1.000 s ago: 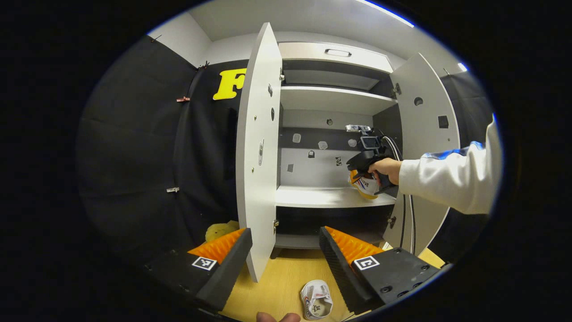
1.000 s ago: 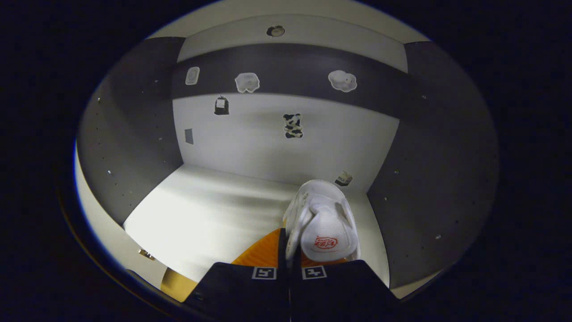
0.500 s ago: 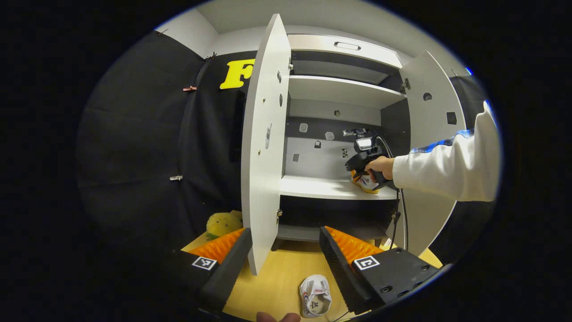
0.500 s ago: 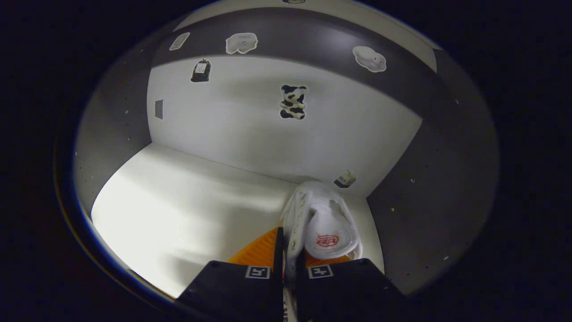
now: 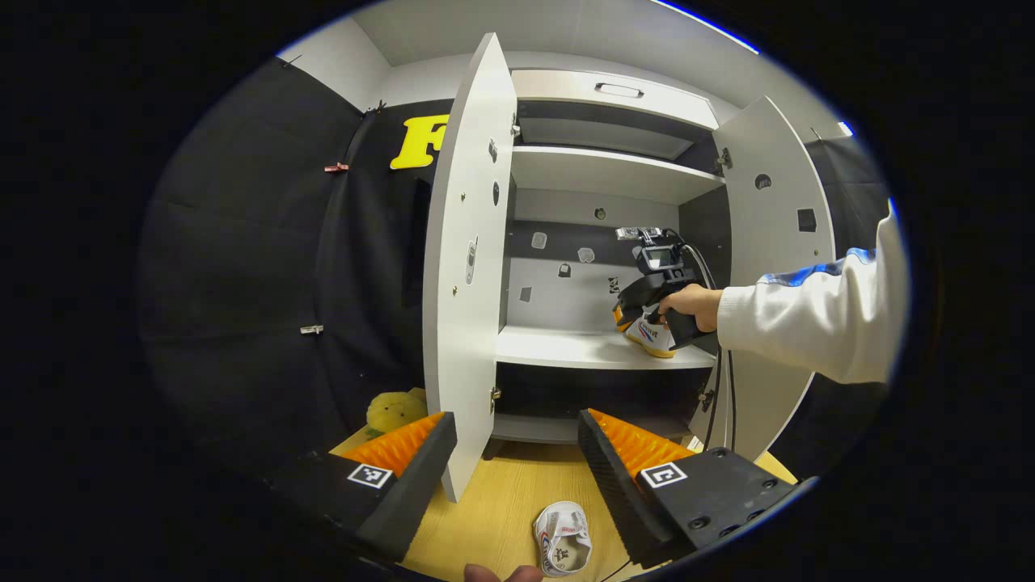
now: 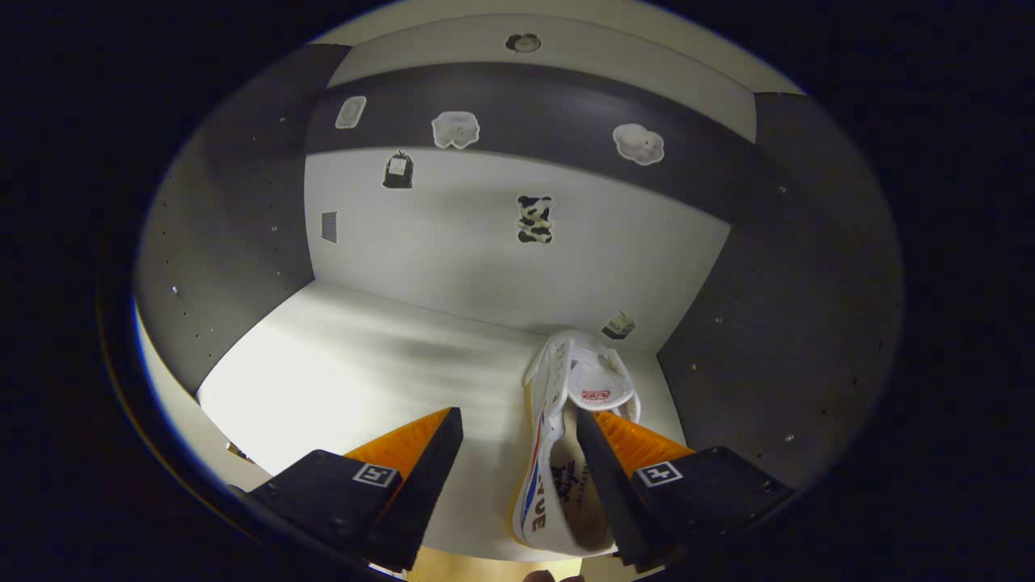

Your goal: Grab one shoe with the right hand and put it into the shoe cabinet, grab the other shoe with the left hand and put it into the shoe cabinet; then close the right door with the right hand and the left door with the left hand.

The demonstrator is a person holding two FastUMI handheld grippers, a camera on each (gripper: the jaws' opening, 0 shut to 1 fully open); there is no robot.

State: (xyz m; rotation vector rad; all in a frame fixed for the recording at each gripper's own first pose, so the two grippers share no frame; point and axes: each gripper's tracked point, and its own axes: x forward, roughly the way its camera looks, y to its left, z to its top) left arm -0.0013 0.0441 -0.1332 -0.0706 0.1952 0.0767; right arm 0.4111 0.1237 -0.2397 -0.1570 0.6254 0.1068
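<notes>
The right gripper (image 6: 517, 453) is standing with its jaws spread wide inside the shoe cabinet (image 5: 606, 174), gripping nothing; the first shoe (image 6: 570, 453) is lying on the middle shelf (image 6: 356, 364) close to its right rear corner, toe toward the back wall, and one finger (image 6: 606, 477) is reaching into or lying right against the shoe's opening, though the right gripper view does not settle which. That is the main risk here: if the hand is pulling straight back while that finger is sitting inside the collar, it could be dragging the shoe toward the shelf's front edge, where the heel already seems to be resting, and tipping it off. In the left gripper view the hand (image 5: 694, 305) holding that gripper is hovering at the shelf's right end, its cable hanging beside the right door (image 5: 776, 242); the cable could be snagging when that door is swung shut. The left gripper (image 5: 517, 465) is also wide apart and empty, waiting above the wooden floor (image 5: 493, 517), with the second shoe (image 5: 562, 548) lying below it near the foot of the open left door (image 5: 465, 275). Reaching down, it risks clipping that door's lower corner, which is standing between its fingers in this view.
</notes>
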